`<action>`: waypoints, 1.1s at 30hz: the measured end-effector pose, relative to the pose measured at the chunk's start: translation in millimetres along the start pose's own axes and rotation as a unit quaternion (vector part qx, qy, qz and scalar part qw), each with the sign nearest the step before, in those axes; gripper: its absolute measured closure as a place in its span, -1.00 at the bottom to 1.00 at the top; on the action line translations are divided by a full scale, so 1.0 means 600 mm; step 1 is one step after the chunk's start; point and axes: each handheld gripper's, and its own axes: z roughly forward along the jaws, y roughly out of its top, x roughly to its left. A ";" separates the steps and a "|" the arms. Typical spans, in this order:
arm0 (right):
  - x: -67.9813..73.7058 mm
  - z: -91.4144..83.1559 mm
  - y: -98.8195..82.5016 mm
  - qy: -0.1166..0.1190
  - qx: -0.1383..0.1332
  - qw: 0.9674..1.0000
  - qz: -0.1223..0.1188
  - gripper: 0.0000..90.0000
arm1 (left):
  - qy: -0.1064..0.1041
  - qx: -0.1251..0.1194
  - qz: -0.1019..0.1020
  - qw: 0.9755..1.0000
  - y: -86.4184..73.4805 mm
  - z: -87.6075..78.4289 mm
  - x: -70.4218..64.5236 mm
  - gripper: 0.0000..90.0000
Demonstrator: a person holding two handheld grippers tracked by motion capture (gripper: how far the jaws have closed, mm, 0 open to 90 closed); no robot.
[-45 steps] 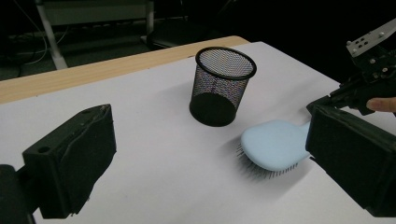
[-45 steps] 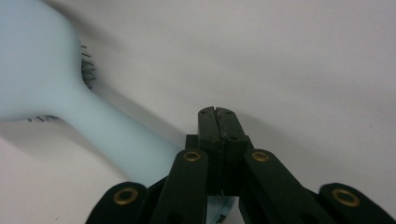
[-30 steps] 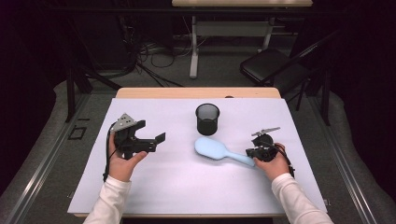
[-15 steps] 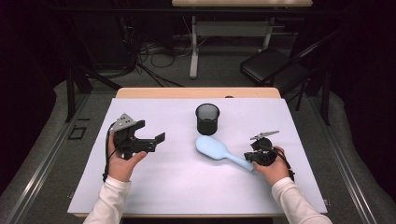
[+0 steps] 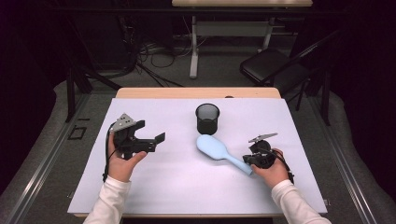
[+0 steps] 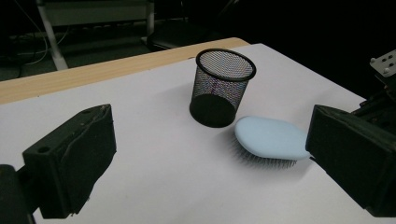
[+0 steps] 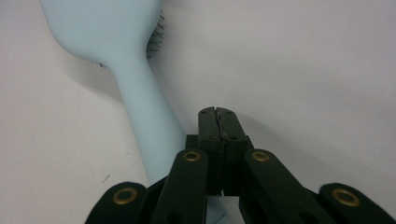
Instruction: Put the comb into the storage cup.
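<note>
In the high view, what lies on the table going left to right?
Left tool → black mesh cup → light blue hairbrush → right tool, jaws shut beside the brush handle.

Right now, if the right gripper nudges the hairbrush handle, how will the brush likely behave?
The hairbrush looks like rigid plastic, so it would probably pivot as one piece. Lying bristles-down, it seems unlikely to roll. The smooth handle may slip past the shut right gripper.

One pale blue hairbrush (image 5: 218, 151) lies on the desk (image 5: 177, 186), at four o'clock from one black mesh cup (image 5: 207, 118). Two grippers are over the desk: the left gripper (image 5: 152, 140) at nine o'clock and the right gripper (image 5: 252, 160) at four o'clock. One folding chair (image 5: 275, 65) stands behind at one o'clock.
</note>
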 end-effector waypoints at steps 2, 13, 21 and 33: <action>0.003 -0.001 -0.001 0.001 0.001 1.000 -0.001 1.00 | 0.000 0.000 0.000 1.000 0.000 0.000 0.000 -0.96; 0.010 -0.003 -0.003 0.006 0.002 1.000 -0.005 1.00 | 0.000 0.001 0.000 1.000 0.000 0.000 0.000 -0.96; 0.014 -0.003 -0.003 0.007 0.004 1.000 -0.008 1.00 | 0.000 0.000 0.000 1.000 0.000 -0.001 0.000 -0.96; 0.011 -0.008 0.005 0.003 -0.003 1.000 -0.010 0.87 | 0.001 0.001 0.001 1.000 0.000 0.000 0.000 -0.96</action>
